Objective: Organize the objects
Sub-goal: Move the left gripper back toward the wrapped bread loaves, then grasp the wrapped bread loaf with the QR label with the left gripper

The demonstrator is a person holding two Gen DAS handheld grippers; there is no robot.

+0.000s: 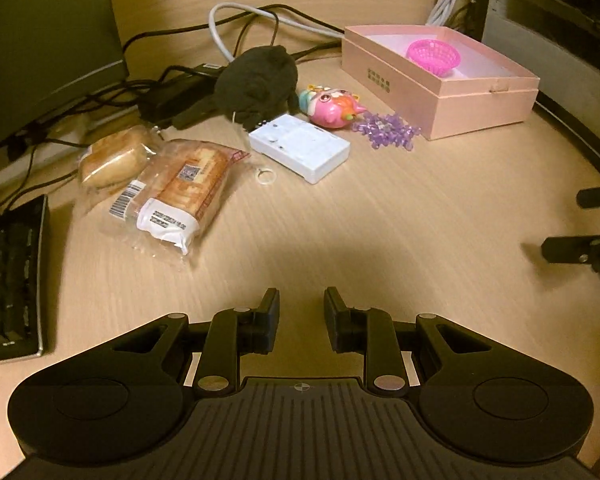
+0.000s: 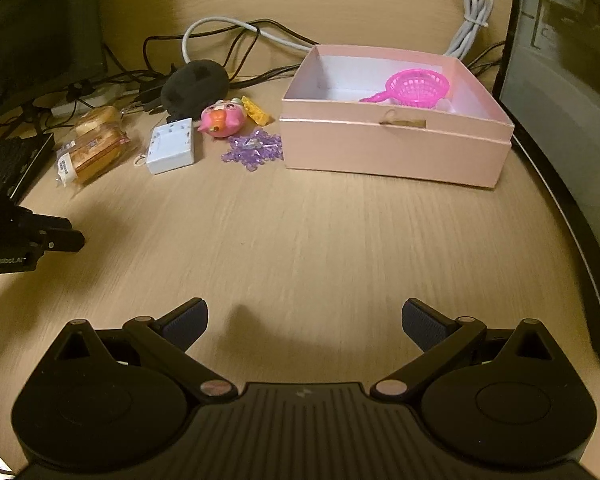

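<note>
A pink open box (image 2: pixel 396 148) (image 1: pixel 452 96) stands at the back right of the desk with a magenta toy basket (image 2: pixel 418 87) (image 1: pixel 434 56) inside. Left of it lie purple beads (image 2: pixel 254 148) (image 1: pixel 386 130), a pink toy (image 2: pixel 224 119) (image 1: pixel 334 106), a yellow block (image 2: pixel 256 112), a white plastic box (image 2: pixel 172 151) (image 1: pixel 300 148), a black plush (image 2: pixel 194 86) (image 1: pixel 258 84) and wrapped bread (image 2: pixel 90 154) (image 1: pixel 176 192). My left gripper (image 1: pixel 302 300) is open a little and empty. My right gripper (image 2: pixel 304 314) is wide open and empty, above bare desk in front of the pink box.
A keyboard (image 1: pixel 8 280) lies at the left. A monitor (image 1: pixel 40 40) and tangled cables (image 1: pixel 236 28) stand at the back. A dark computer case (image 2: pixel 568 120) borders the right. A small white ring (image 1: pixel 265 178) lies by the white box.
</note>
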